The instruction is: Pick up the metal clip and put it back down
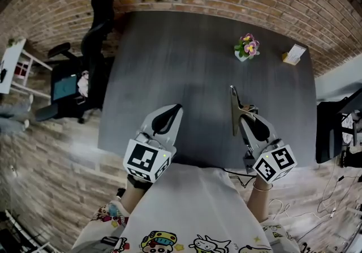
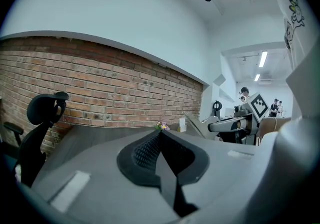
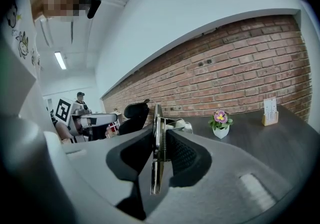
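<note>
The metal clip (image 1: 235,110) is a long silver spring clip, standing on edge between my right gripper's jaws (image 1: 244,115) over the near right part of the dark grey table (image 1: 186,65). In the right gripper view the clip (image 3: 157,153) sits upright with the black pads pressed on both of its sides, and its long arm points forward. My left gripper (image 1: 172,111) hovers over the table's near left part. Its jaws (image 2: 160,135) are shut, pad against pad, with nothing between them. The left gripper view also shows the right gripper (image 2: 235,125) off to the right.
A small white pot of pink and yellow flowers (image 1: 247,48) and a card in a wooden holder (image 1: 294,54) stand at the table's far right. A black office chair (image 1: 93,37) is beside the left edge. A brick wall runs behind the table.
</note>
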Action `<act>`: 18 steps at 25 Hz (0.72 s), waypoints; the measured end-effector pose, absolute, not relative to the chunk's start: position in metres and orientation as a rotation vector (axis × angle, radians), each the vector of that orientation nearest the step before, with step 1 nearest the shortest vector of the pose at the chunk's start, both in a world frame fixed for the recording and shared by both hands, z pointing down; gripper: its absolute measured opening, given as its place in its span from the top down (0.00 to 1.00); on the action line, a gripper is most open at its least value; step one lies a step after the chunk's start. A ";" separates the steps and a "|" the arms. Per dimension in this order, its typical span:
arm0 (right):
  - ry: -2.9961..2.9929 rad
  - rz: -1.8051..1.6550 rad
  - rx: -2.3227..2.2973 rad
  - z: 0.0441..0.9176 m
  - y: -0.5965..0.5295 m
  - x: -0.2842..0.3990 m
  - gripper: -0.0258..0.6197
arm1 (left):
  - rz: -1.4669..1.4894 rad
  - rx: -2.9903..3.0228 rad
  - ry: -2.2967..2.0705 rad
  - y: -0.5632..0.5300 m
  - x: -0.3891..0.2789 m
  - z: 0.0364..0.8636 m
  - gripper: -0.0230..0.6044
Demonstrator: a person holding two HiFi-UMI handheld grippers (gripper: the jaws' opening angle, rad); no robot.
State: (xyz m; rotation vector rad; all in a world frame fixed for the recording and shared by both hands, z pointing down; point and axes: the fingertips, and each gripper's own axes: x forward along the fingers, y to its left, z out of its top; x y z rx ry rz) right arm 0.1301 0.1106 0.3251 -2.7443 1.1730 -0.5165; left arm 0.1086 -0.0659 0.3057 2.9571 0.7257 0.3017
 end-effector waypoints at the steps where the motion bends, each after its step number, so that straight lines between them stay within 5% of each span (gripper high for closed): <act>1: 1.171 -0.520 -2.744 0.325 0.110 0.130 0.82 | 0.301 2.956 0.725 -0.066 0.109 0.306 0.96; 18: 1.147 -0.562 -2.732 0.334 0.122 0.137 0.82 | 0.345 2.949 0.708 -0.064 0.116 0.317 0.96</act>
